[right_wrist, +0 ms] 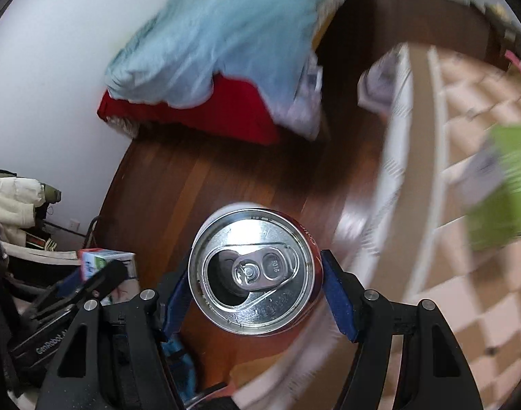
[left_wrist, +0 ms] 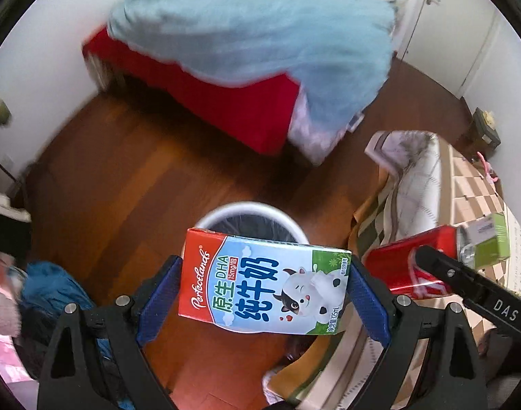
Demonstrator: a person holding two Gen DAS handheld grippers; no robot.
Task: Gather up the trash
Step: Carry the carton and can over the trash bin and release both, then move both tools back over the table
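Left claw (left_wrist: 264,294) clamped milk carton (left_wrist: 264,283), bin (left_wrist: 253,220) at 12 (only left view); right claw (right_wrist: 253,276) clamped can (right_wrist: 252,271).

Red, blue and white rectangular milk carton (left_wrist: 264,285), lying sideways, intact, above white round bin (left_wrist: 250,220) at its 12 o'clock. Red aluminium drinks can (right_wrist: 252,271), opened, silver top facing camera.

My can (right_wrist: 252,271) shows shiny metal; my carton (left_wrist: 264,285) is glossy printed paperboard; the floor (left_wrist: 124,184) is polished wood; the blanket (left_wrist: 257,30) is soft cloth.
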